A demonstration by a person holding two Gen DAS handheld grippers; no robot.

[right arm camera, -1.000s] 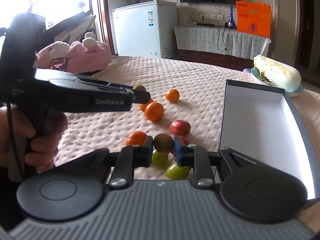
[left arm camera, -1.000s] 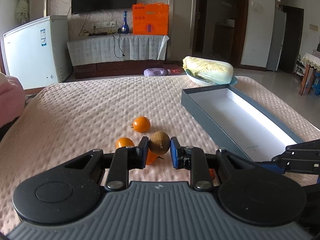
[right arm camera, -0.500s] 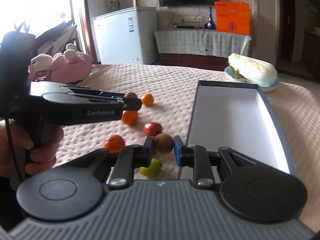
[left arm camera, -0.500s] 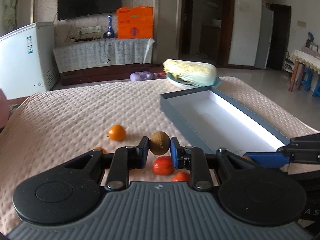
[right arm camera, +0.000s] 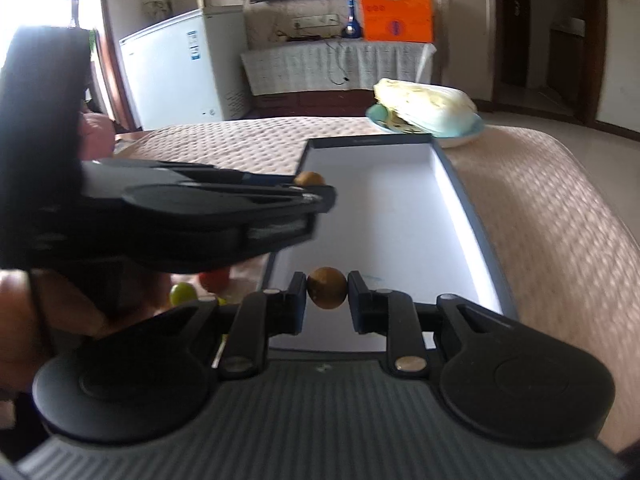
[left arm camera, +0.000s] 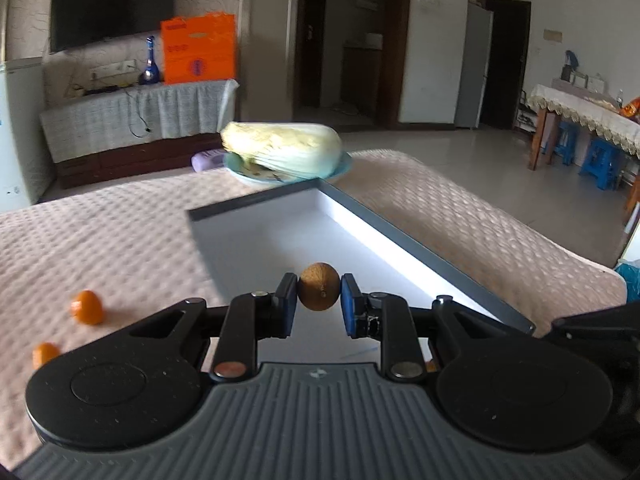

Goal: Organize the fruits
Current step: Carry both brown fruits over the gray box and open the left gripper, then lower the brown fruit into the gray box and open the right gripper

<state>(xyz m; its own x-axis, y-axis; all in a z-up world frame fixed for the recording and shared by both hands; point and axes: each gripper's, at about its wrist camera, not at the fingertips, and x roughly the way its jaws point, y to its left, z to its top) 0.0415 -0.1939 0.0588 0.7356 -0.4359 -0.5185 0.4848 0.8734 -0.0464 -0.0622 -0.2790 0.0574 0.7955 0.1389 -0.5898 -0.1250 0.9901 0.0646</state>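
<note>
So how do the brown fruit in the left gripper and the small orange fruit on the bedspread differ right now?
The brown fruit is dull brown; the orange fruit is bright orange. The brown fruit is clamped in the left gripper before the grey box; the orange fruit lies loose on the bedspread. Both are small and roundish.

Soft daylight fills both views. The window (right arm camera: 48,12) left of the freezer (right arm camera: 180,72) is blown out white. Motion blur smears the cabbage (left arm camera: 284,150) and the bedspread (right arm camera: 560,220); fisheye curvature bends the door frames at the edges.
</note>
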